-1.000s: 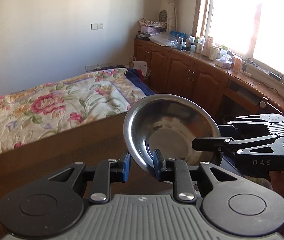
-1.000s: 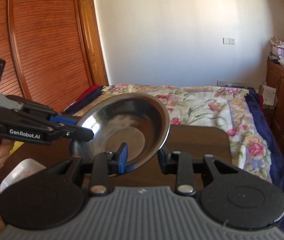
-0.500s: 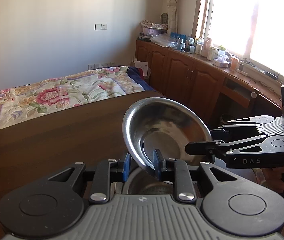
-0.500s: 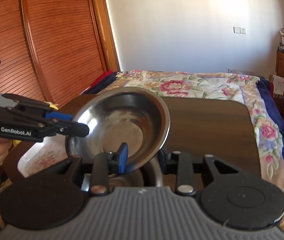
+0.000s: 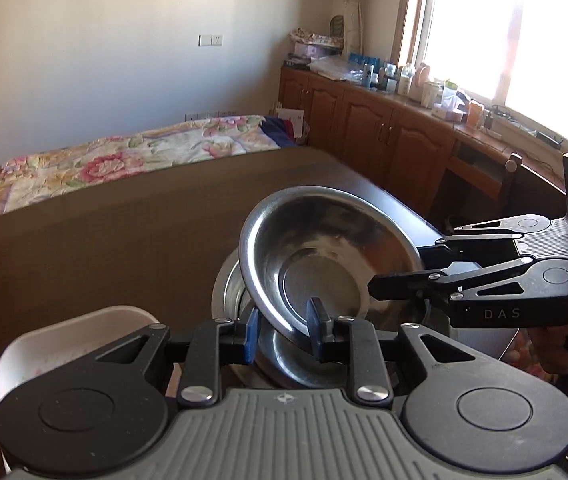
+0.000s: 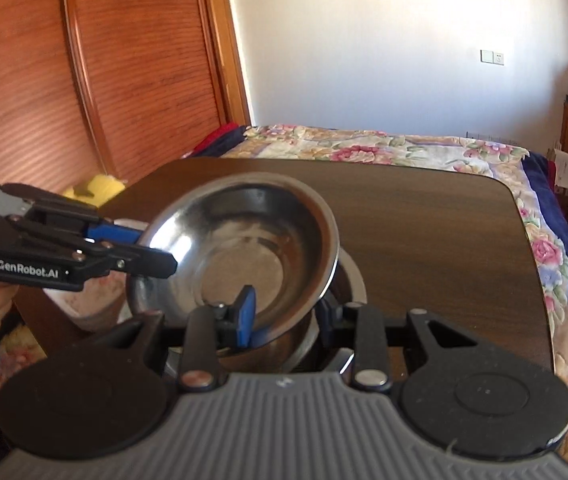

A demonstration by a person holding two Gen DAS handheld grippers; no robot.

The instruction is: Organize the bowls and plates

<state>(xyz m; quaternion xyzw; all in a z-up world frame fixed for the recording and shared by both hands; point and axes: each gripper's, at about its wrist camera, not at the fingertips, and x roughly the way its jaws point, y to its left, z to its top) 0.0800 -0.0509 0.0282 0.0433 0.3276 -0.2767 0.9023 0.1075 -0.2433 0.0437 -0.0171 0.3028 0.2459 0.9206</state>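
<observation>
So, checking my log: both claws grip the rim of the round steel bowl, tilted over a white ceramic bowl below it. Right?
Not quite: the round steel bowl tilts over another steel bowl, as the right wrist view shows. Left claw and right claw both grip its rim.

dark wood table [image 6: 424, 240], floral bedspread [image 5: 124, 160] behind it, wood cabinets [image 5: 368, 120] under sunlit window [image 5: 504, 32], cluttered counter with bottles [image 5: 404, 76], slatted wooden wardrobe door [image 6: 124, 60], wall switch plate [image 6: 492, 56], yellow object [image 6: 96, 188] by table edge
</observation>
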